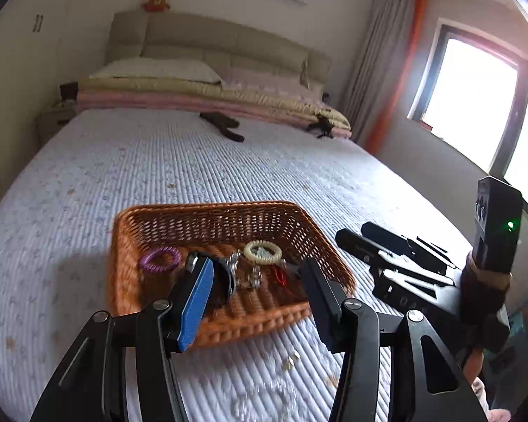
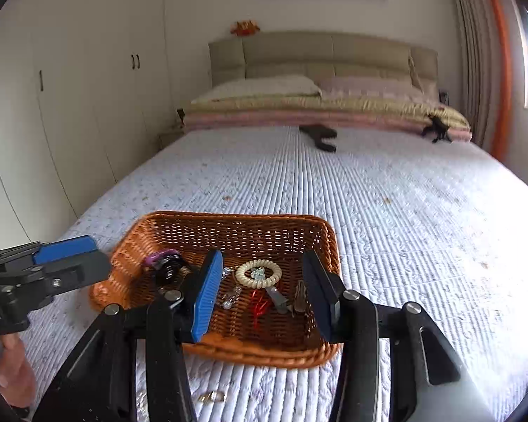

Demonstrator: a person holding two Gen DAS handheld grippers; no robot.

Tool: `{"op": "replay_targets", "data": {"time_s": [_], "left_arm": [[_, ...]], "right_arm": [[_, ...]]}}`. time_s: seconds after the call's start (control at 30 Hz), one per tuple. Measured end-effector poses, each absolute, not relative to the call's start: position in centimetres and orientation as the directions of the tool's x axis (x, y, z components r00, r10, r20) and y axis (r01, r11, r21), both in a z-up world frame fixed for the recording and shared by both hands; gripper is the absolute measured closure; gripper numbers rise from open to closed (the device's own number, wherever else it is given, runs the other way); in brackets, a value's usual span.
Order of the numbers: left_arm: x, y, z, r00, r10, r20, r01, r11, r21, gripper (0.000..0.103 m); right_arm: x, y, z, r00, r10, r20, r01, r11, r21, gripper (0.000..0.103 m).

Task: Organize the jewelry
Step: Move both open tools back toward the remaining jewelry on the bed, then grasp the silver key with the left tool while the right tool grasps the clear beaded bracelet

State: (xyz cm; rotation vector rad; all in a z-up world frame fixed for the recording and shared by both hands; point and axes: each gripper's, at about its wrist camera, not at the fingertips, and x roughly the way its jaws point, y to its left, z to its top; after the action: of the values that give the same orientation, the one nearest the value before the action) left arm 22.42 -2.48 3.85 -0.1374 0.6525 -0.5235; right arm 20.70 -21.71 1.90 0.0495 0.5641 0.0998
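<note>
**Both tongs empty over the basket; loose pieces wait on the bed**

Left wrist view: the left tongs [image 1: 257,281] stand parted with nothing between them, hanging over the near edge of the wicker basket [image 1: 207,218] on the bed [image 1: 158,161]. Inside the basket lie a purple coil band [image 1: 160,259] at its left side, a cream coil band [image 1: 263,252] toward its middle, some sparkly pieces [image 1: 250,276] and a red piece [image 1: 281,276] just in front of the cream one. On the bedspread on the near side of the basket sit a small gold piece [image 1: 290,360] and, nearer the camera, a blurred clear bracelet [image 1: 264,401]. The right tongs [image 1: 369,242] show to the right of the basket; I cannot tell from here how they stand.

Right wrist view: the right tongs [image 2: 262,288] are parted and empty, above the basket's near half. A gold ring-like piece [image 2: 213,396] lies on the bed just in front of the basket.

My judgement: this falls between one drop-off and the next pickup. The next move calls for lowering one pair of tongs to a loose piece in front of the basket and pinching it cleanly off the soft quilt.
</note>
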Motion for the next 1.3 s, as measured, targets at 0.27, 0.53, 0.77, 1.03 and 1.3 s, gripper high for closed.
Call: {"op": "replay_targets", "data": {"time_s": [0.27,0.53,0.77,1.03,1.3], "left_arm": [[14.0,1.2,4.6,0.711,-0.512,-0.482,0.429,0.859,-0.280,0.049],[9.1,4.2,1.8,0.701,-0.521,-0.486,0.416,0.853,-0.316,0.049],[8.3,5.7,-4.0,0.684,-0.464,-0.564,0.334,0.885,-0.323,0.049],[9.3,3.7,-7.9,0.597,-0.453,-0.662,0.355,0.889,-0.288,0.049],[10.1,1.9,-9.3,0.550,-0.425,-0.719,0.378,0.894,-0.239,0.049]], "right_arm": [[14.9,-20.0,2.1,0.843,0.154,-0.516,-0.126,0.988,0.090,0.053],[11.7,-19.0,0.3,0.812,0.187,-0.552,-0.154,0.982,0.106,0.053],[11.6,-17.8,-4.4,0.763,0.208,-0.612,-0.162,0.978,0.130,0.053],[13.5,-16.8,-8.7,0.683,0.213,-0.699,-0.152,0.977,0.149,0.053],[14.3,-15.7,-10.0,0.644,0.184,-0.742,-0.158,0.982,0.107,0.053]]}}
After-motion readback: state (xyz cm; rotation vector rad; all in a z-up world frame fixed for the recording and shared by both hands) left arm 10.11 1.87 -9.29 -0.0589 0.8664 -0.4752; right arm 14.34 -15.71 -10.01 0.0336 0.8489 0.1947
